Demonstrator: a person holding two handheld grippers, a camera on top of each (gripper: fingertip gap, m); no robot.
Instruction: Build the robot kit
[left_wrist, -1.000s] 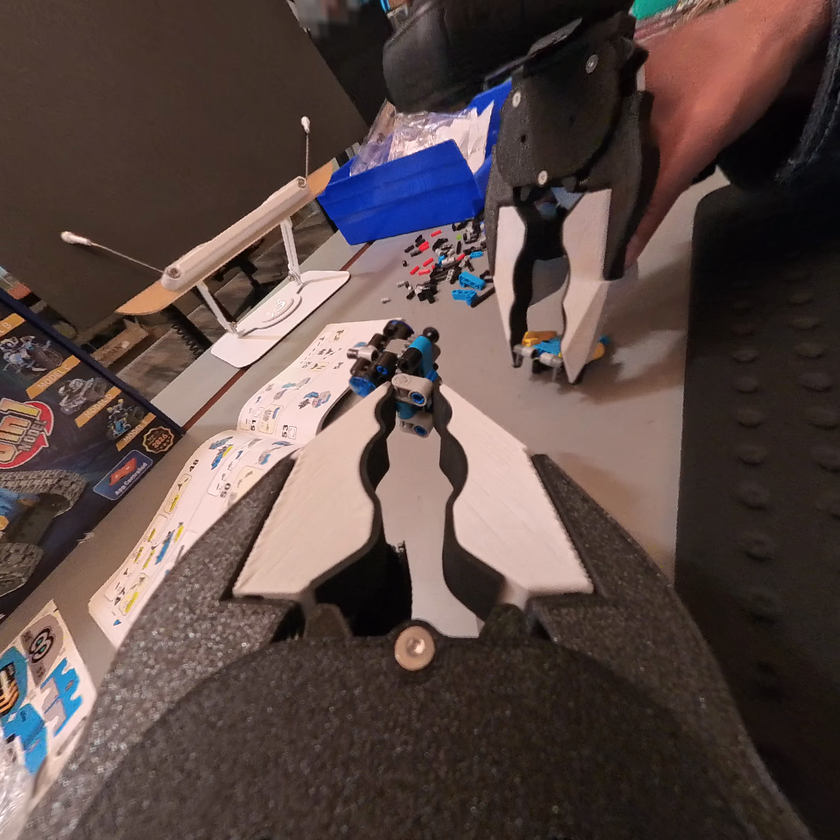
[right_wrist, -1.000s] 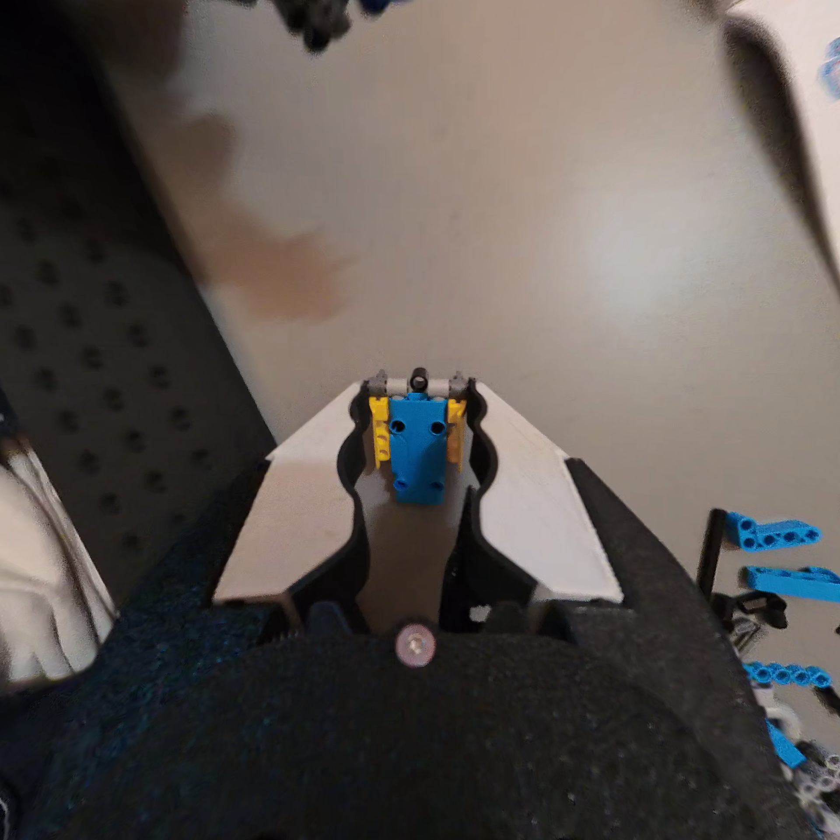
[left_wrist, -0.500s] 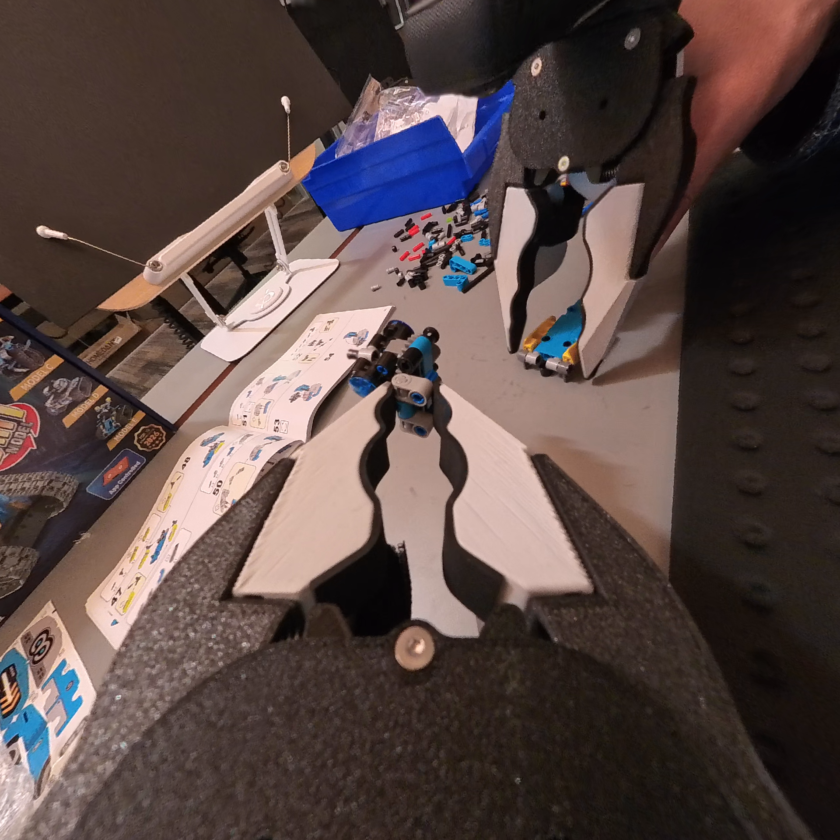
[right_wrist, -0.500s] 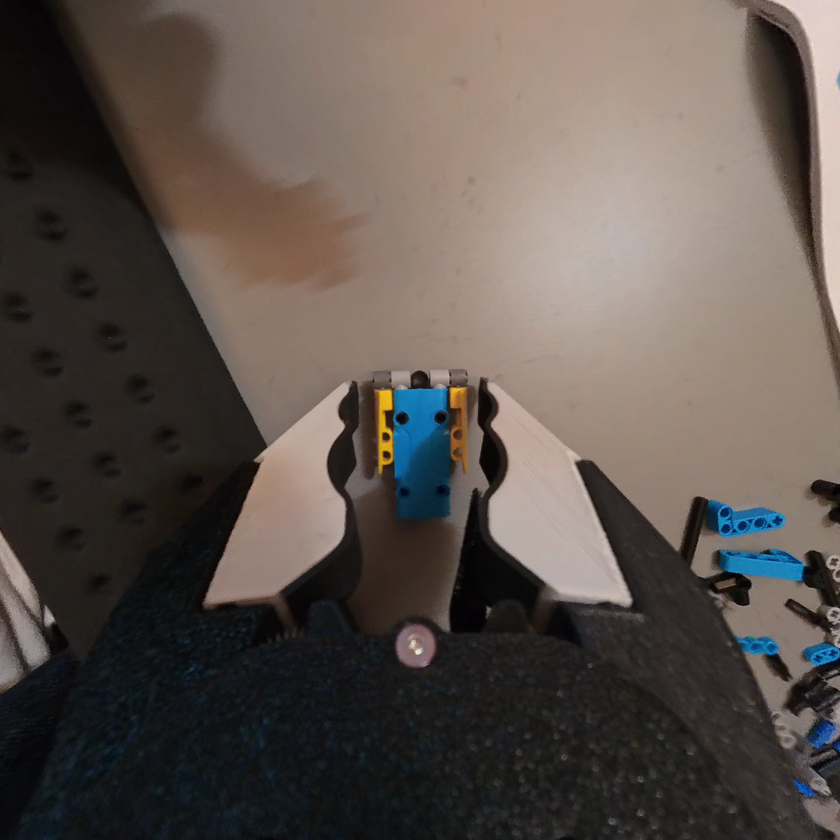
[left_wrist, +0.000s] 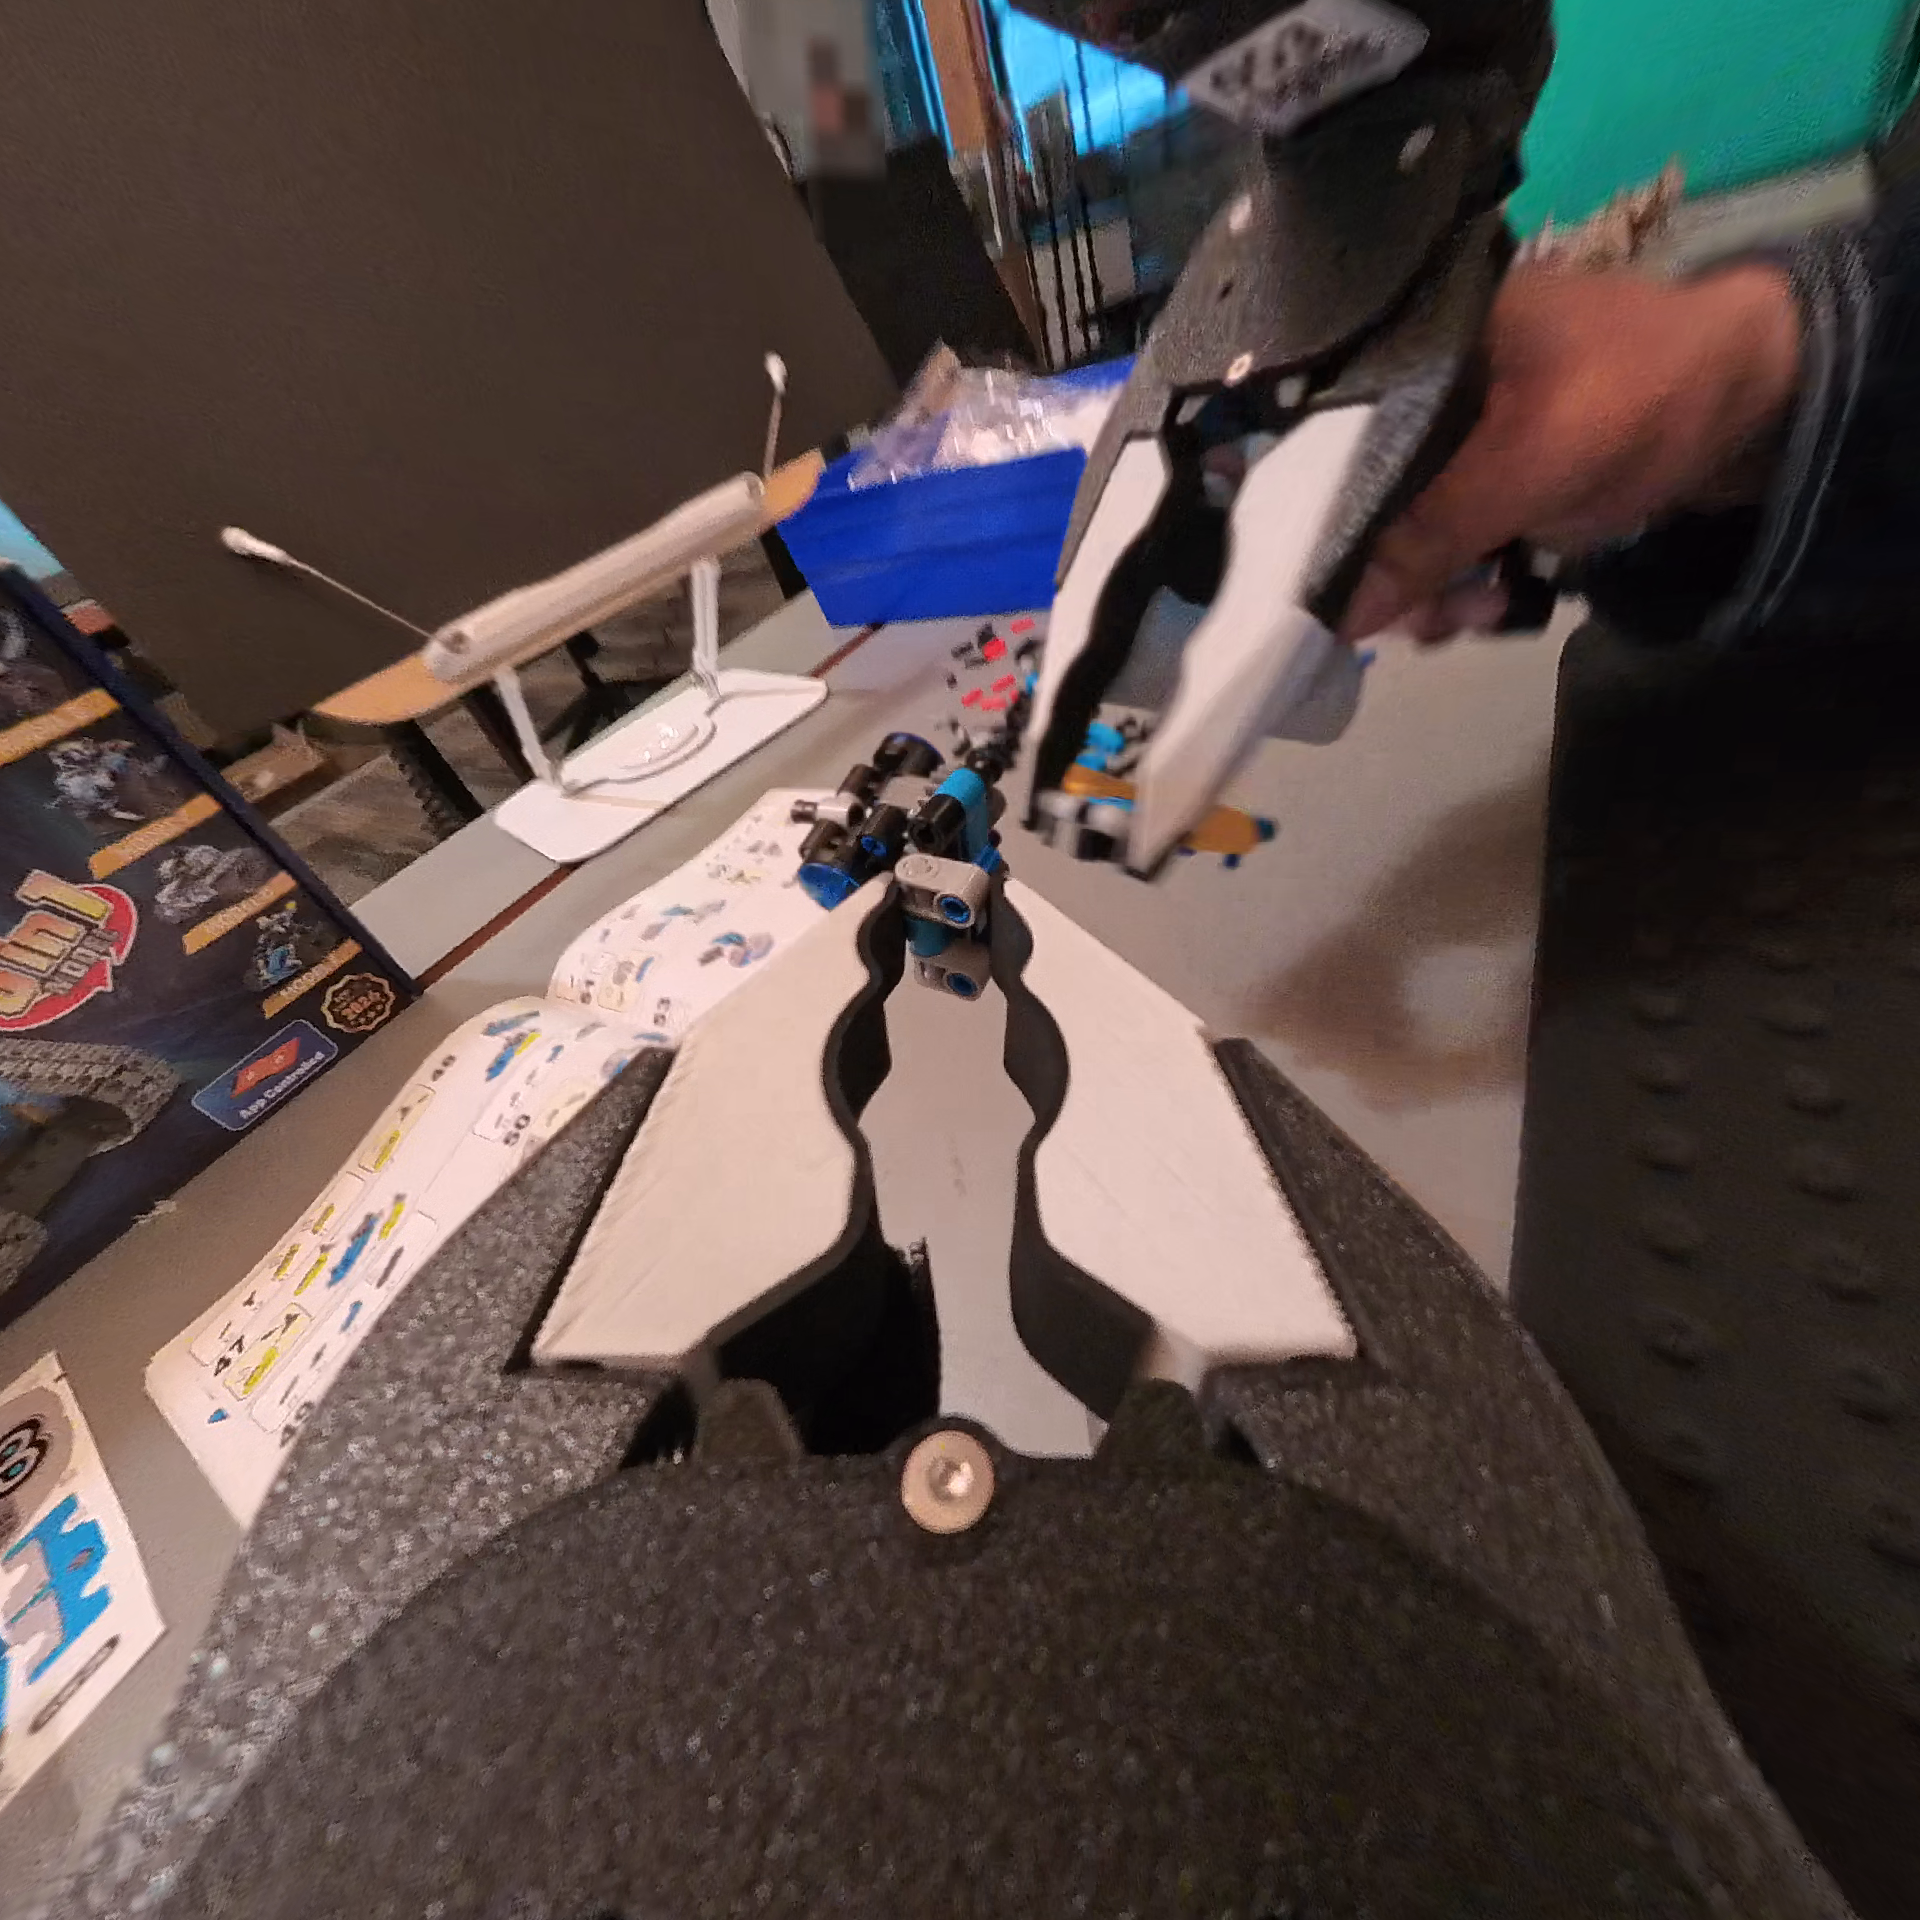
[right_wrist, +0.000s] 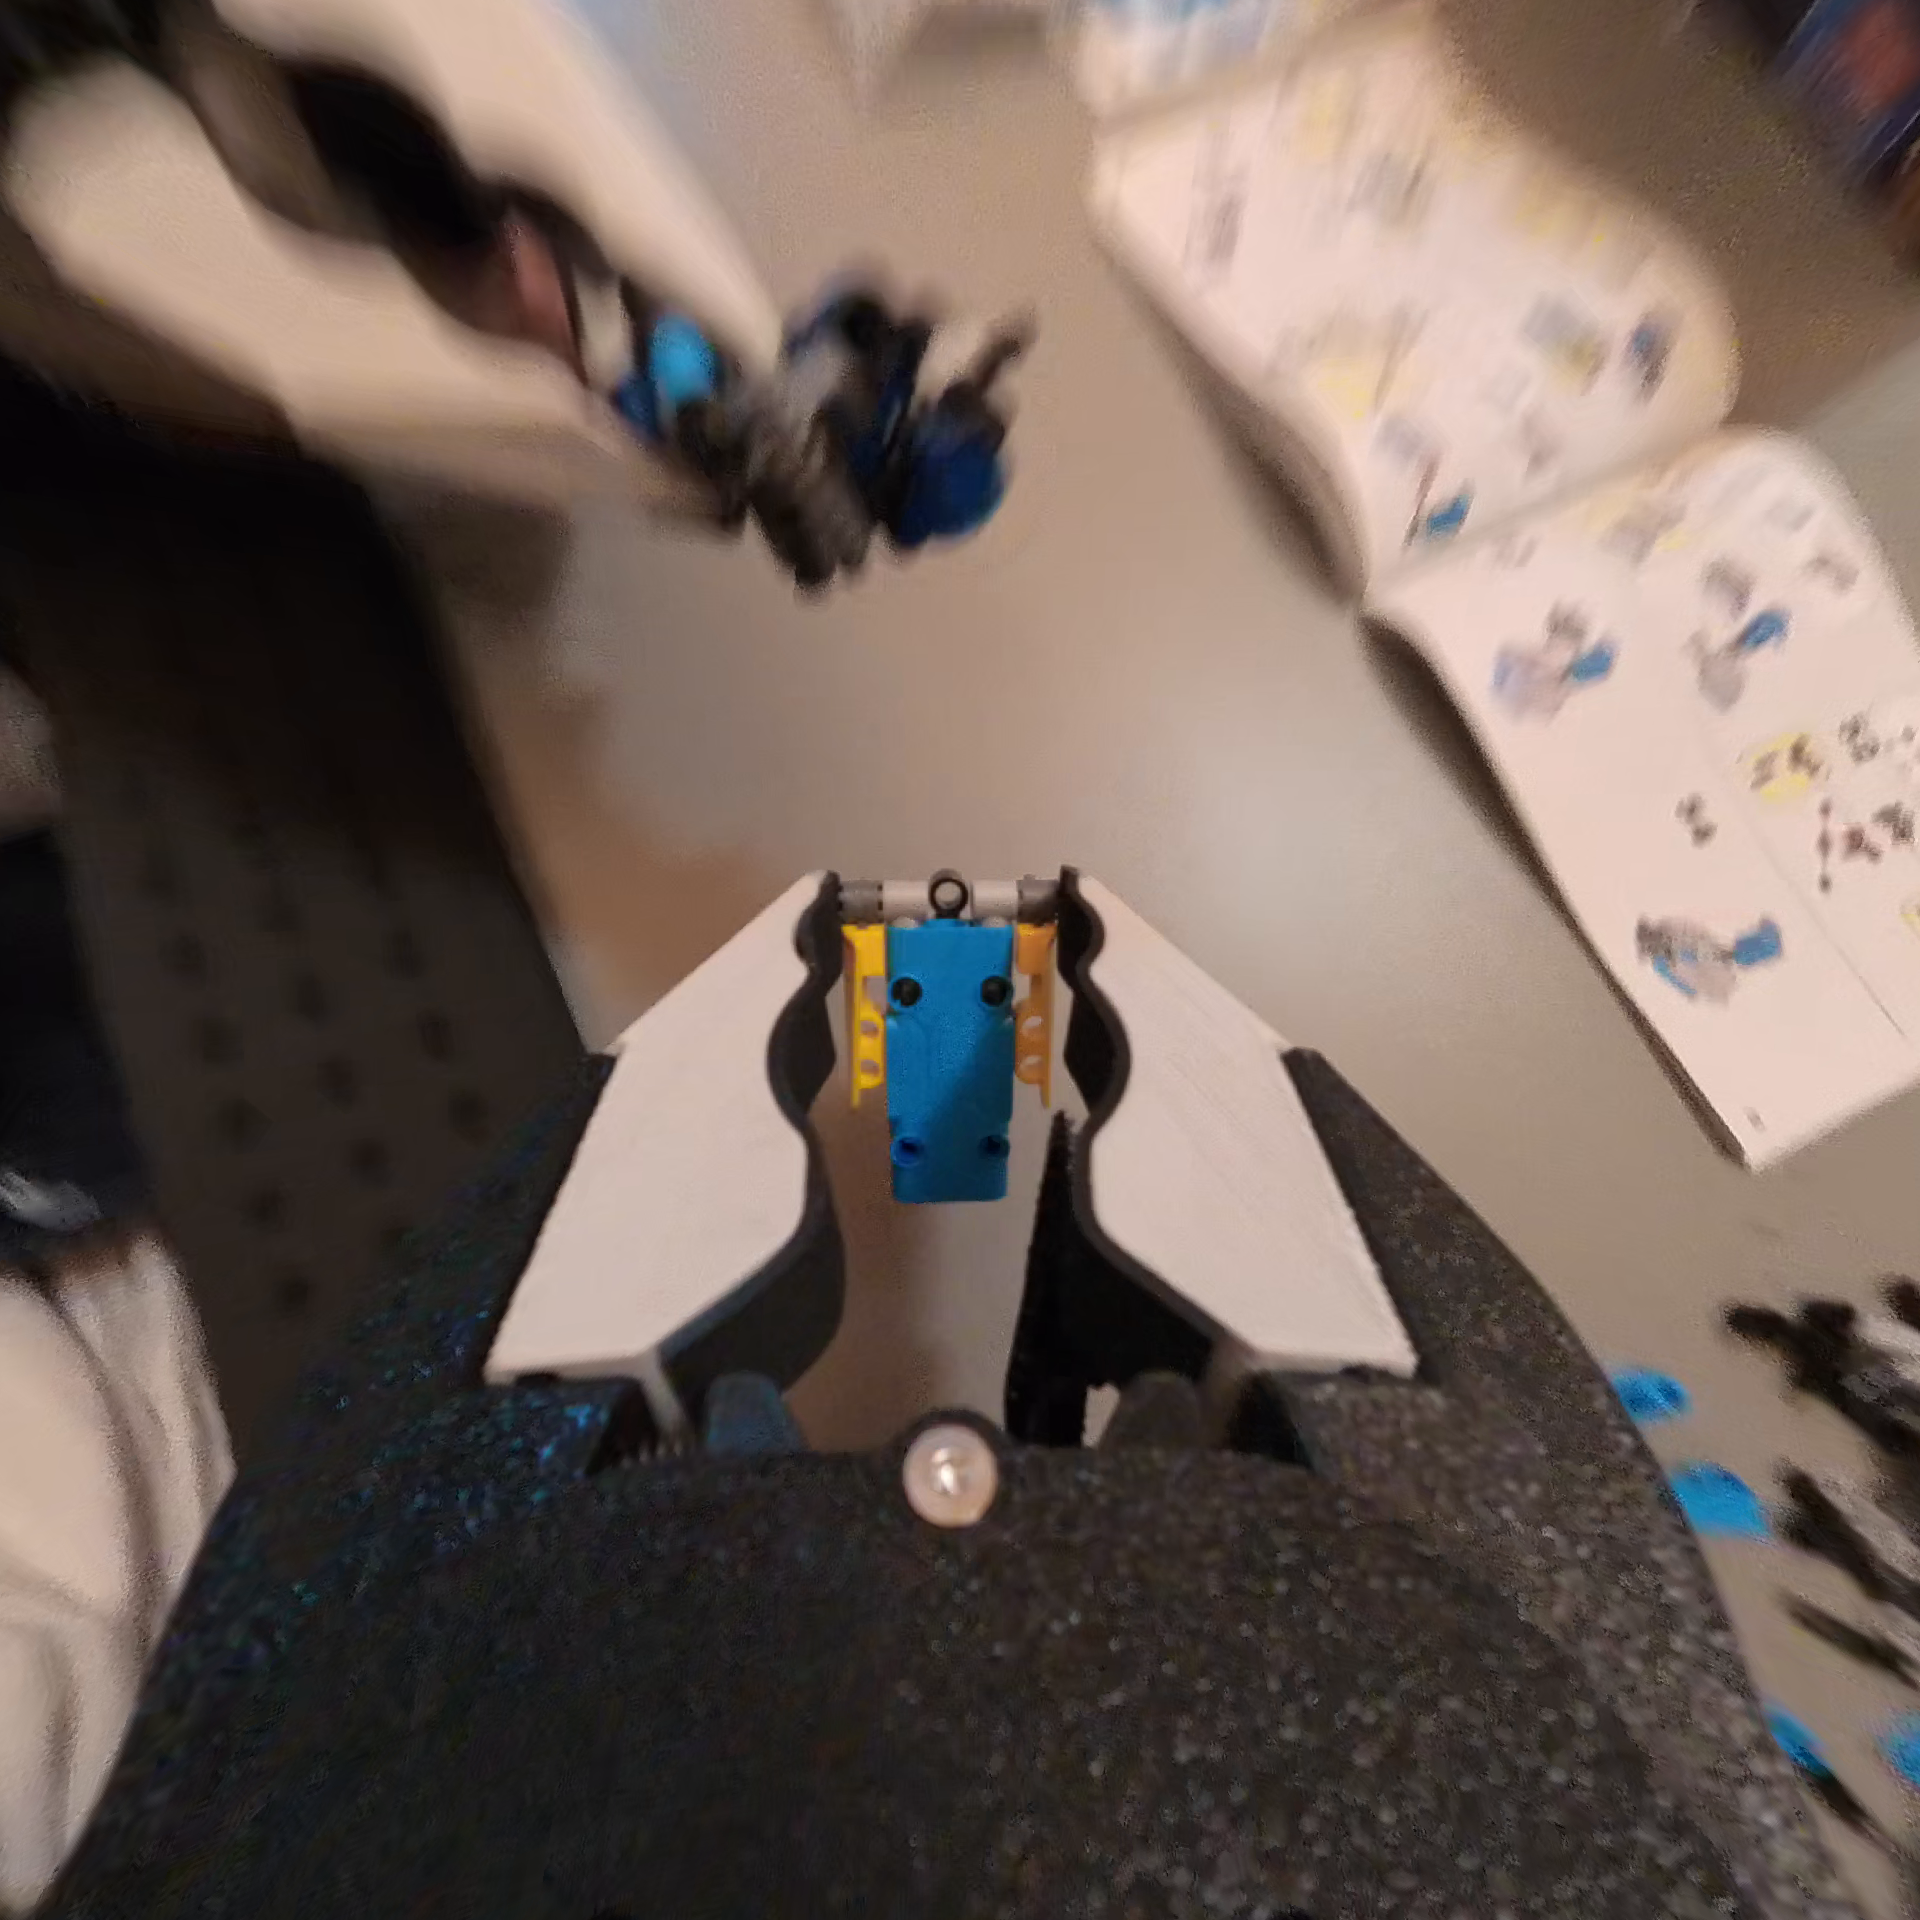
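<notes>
My left gripper (left_wrist: 940, 914) pinches a black-and-blue brick assembly (left_wrist: 904, 831) above the instruction booklet (left_wrist: 436, 1132). My right gripper (right_wrist: 945, 904) clamps a blue-and-yellow brick module (right_wrist: 948, 1049) over the tabletop (right_wrist: 1195, 790); I'd grip both firmly, squarely.

In your right wrist view, motion blur smears the left tongs (right_wrist: 665, 416) and the black-and-blue cluster (right_wrist: 862, 436) at their tips, so you cannot make out how the parts join. The open booklet (right_wrist: 1558, 582) is blurred and runs off the right edge, and the loose pieces (right_wrist: 1787, 1455) at lower right are only dark and blue streaks. In your left wrist view, the right tongs (left_wrist: 1132, 821) and your hand (left_wrist: 1579, 457) are blurred. The printed box (left_wrist: 156, 935) and sticker sheet (left_wrist: 52, 1579) are cut by the left edge.
</notes>
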